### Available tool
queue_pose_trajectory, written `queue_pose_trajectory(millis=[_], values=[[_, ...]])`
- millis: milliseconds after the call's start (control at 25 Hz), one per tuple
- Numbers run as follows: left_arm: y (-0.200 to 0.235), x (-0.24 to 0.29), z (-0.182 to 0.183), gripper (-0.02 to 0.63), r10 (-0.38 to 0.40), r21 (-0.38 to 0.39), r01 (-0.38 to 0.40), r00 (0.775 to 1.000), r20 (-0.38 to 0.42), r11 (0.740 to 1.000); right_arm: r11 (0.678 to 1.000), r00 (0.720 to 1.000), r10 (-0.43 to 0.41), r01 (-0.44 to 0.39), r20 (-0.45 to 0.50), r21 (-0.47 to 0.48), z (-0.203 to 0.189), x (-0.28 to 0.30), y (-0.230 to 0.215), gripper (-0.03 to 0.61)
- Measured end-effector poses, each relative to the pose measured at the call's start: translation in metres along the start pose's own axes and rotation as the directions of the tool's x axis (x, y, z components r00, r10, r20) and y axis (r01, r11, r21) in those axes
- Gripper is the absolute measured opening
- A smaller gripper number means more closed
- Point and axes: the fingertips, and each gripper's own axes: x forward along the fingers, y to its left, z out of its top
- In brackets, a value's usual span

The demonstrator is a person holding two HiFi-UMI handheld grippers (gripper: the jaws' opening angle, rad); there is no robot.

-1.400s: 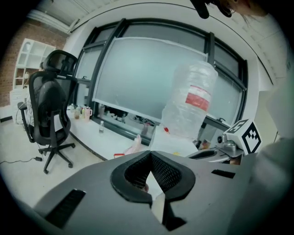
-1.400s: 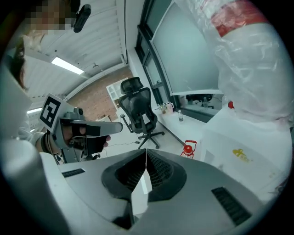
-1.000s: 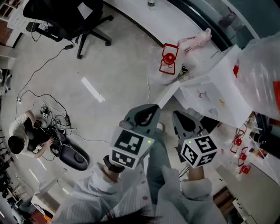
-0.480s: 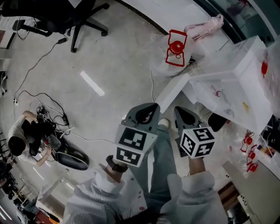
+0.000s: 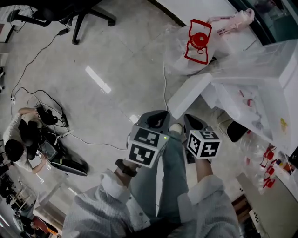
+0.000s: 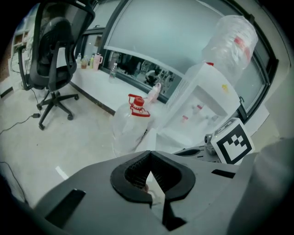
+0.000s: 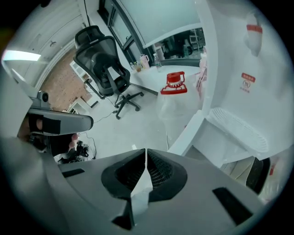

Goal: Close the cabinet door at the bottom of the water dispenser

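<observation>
The white water dispenser [image 5: 260, 88] stands at the right, a clear bottle [image 6: 229, 41] on top. Its bottom cabinet door [image 5: 188, 95] swings open toward the floor space; the same door [image 7: 188, 133] stands just beyond my right jaws, and in the left gripper view the door [image 6: 151, 137] shows too. My left gripper [image 5: 156, 117] and right gripper [image 5: 192, 121] hang side by side a little short of the door, both pointing steeply down. The left gripper [image 6: 150, 153] has its tips together with nothing between them. The right gripper [image 7: 146, 151] is shut and empty too.
An empty clear water jug [image 5: 186, 51] with a red cap lies on the floor beside the door. A black office chair [image 5: 70, 11] stands at the far left. A person [image 5: 21, 139] sits on the floor among cables at the left.
Both grippers have sunk toward the floor, staying side by side and shut. The dispenser and its open door now sit larger and closer in the head view.
</observation>
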Motion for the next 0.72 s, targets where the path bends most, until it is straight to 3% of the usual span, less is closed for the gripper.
queue_pose_trajectory(millis=[520,720], values=[[0.024,0.047,-0.055,0.011,-0.018,-0.041,0.013,0.993,-0.118,0.999,1.0,0.995,-0.021,0.023,-0.1,0.021,-0.043,0.061,-0.006,0.017],[0.033,0.051,-0.063,0.011,-0.018,-0.037,0.012,0.99,-0.141,0.999,0.996,0.988,-0.088,0.091,-0.13,0.011,-0.051,0.075,-0.012,0.017]])
